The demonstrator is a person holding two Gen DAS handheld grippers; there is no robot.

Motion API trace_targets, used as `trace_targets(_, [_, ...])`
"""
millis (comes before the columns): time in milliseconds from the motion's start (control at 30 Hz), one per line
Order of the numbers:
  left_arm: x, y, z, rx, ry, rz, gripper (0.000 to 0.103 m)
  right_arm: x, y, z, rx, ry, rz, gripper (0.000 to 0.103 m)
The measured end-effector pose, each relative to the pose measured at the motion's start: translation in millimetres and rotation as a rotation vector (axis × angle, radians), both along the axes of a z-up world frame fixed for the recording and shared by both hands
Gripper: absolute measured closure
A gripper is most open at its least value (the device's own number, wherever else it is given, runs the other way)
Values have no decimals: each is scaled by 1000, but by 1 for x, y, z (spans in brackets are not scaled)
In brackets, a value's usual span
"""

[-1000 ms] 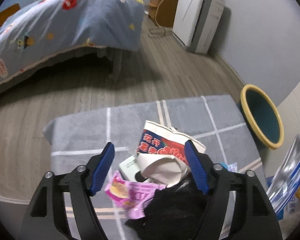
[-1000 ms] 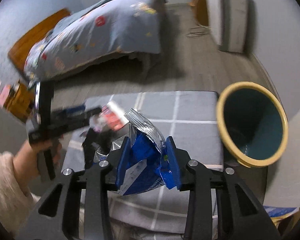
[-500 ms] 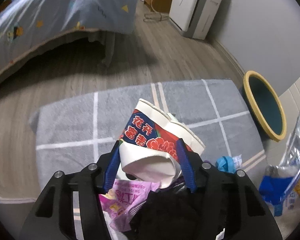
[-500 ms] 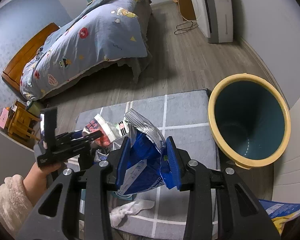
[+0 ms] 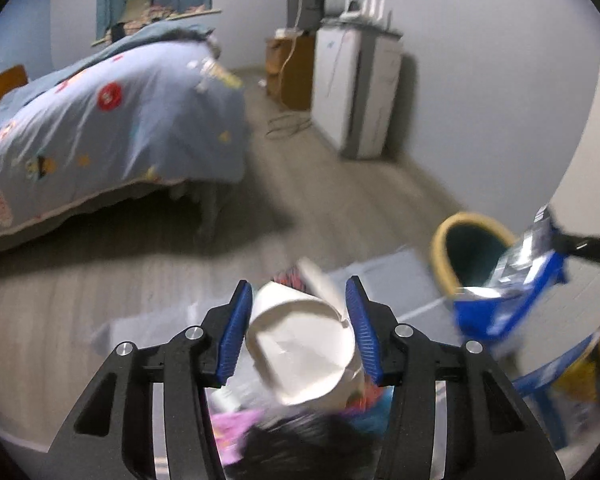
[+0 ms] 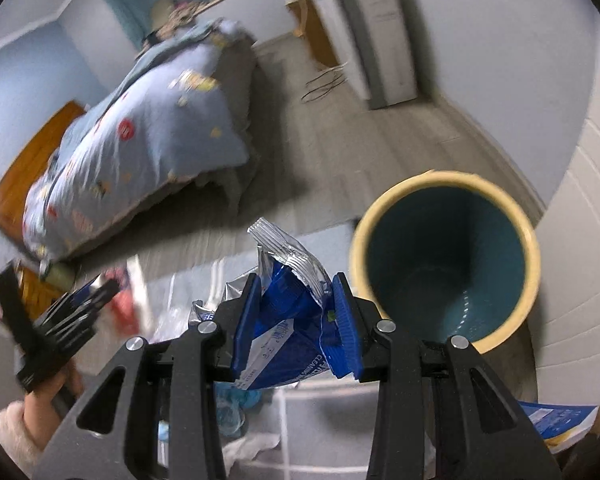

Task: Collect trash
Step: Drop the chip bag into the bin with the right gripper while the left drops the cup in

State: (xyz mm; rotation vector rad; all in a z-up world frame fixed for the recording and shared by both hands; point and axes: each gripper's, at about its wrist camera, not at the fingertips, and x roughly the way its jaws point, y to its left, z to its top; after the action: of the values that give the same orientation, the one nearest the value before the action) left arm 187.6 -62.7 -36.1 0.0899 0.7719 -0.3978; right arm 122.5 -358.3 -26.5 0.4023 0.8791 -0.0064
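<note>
The right gripper (image 6: 296, 320), fingers pinching a crumpled blue foil packet (image 6: 284, 344), sits nearer the yellow-rimmed teal bin (image 6: 444, 336), just ahead-right; the left gripper (image 5: 298, 328) grips a crushed white paper cup (image 5: 300, 348).

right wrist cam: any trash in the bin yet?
No. The bin shows only its bare teal bottom, and the blue bag is clamped in the right gripper beside the rim.

Right gripper (image 6: 296, 316) fingers pinch blue foil bag (image 6: 288, 320), just beside yellow-rimmed bin (image 6: 444, 264); frame blurred.
</note>
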Motion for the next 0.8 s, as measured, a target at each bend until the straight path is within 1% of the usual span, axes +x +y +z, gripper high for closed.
trace_targets(67, [2, -20, 11, -18, 0, -37, 53, 2, -18, 0, -24, -9, -55, 66])
trace_targets(200, [4, -81, 21, 2, -24, -146, 53, 2, -64, -11, -69, 0, -194, 66])
trace_targets(300, [8, -122, 14, -8, 15, -211, 54, 1, -96, -24, -92, 27, -287, 66])
trace_targets(367, [12, -153, 4, -12, 56, -257, 61, 0, -110, -33, -93, 51, -321, 66])
trace_targets(433, [13, -172, -8, 27, 73, -272, 63, -2, -114, -43, -80, 77, -330, 66])
trace_targets(500, [12, -187, -17, 73, 75, -273, 63, -1, -114, -50, -80, 98, -311, 66])
trace_targets(533, [12, -184, -22, 58, 78, -270, 62, -1, -114, -50, -83, 98, -301, 66])
trace_targets(567, [12, -179, -31, 38, 97, -260, 55, 0, -114, -50, -92, 97, -290, 66])
trace_targets(633, [15, -173, -52, 49, 135, -241, 42, 0, -118, -49, -101, 92, -286, 66])
trace_targets(667, [14, -169, -69, 60, 164, -237, 39, -1, -119, -48, -98, 92, -290, 66])
trace_targets(733, [9, -165, -93, 79, 210, -227, 37, -2, -121, -48, -92, 93, -303, 66])
trace_targets(800, [5, -161, -114, 65, 252, -221, 33, -2, -126, -50, -74, 94, -305, 66])
